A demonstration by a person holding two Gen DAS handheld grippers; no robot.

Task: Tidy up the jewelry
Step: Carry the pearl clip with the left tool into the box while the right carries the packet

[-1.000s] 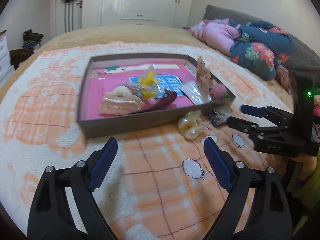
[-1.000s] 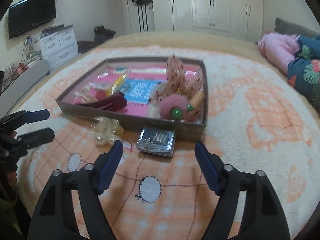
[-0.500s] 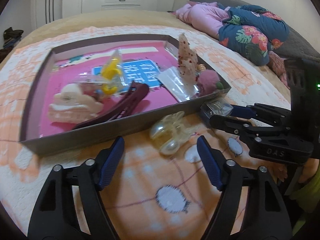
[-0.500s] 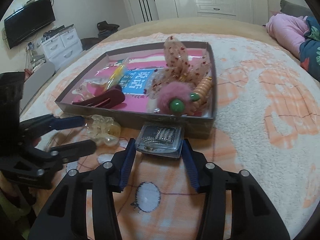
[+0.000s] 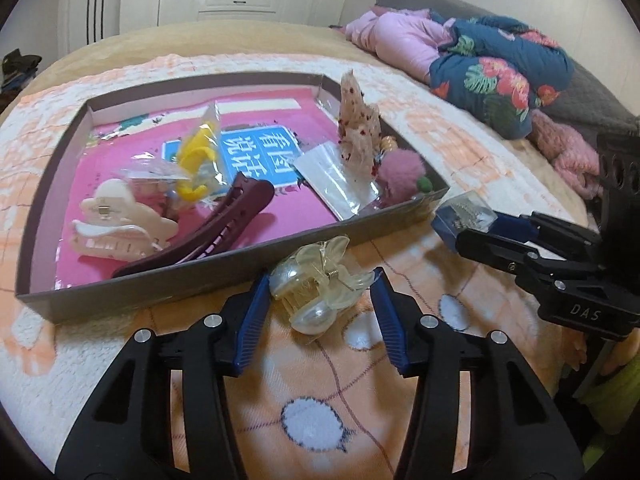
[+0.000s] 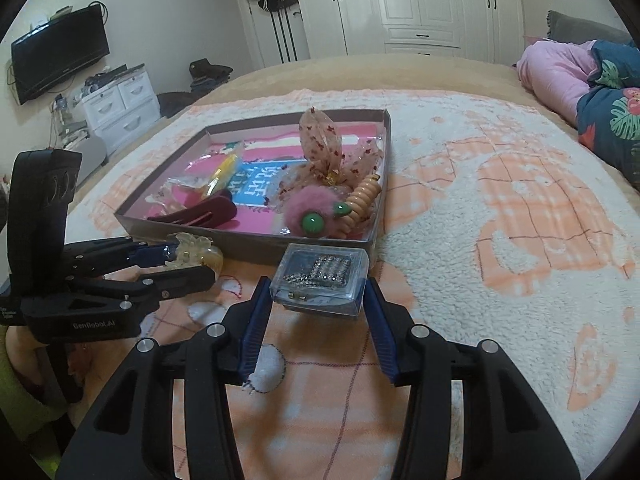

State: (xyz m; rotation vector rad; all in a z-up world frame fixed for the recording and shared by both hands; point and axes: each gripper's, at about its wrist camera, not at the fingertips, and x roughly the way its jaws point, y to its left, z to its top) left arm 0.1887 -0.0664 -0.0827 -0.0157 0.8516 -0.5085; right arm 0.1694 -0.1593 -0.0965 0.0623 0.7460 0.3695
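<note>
A shallow grey tray (image 5: 240, 266) with a pink floor lies on the bed and holds several hair clips and accessories. In front of it a clear yellowish claw clip with a pearl (image 5: 316, 284) lies on the blanket between the fingers of my left gripper (image 5: 320, 296), which is open around it. A clear plastic box of rhinestone pins (image 6: 320, 276) sits between the fingers of my right gripper (image 6: 318, 292), which closely flanks it. The tray also shows in the right wrist view (image 6: 256, 246), with the left gripper (image 6: 180, 264) around the claw clip (image 6: 196, 248).
The orange and white plush blanket (image 6: 500, 240) covers the bed. Folded pink and floral bedding (image 5: 480, 60) lies at the far right. A cream claw clip (image 5: 116, 224) and a maroon clip (image 5: 216, 232) lie inside the tray. White wardrobes and a drawer unit (image 6: 120, 108) stand beyond.
Both grippers have moved forward and narrowed. The left now brackets the pearl claw clip; the right now brackets the pin box.
</note>
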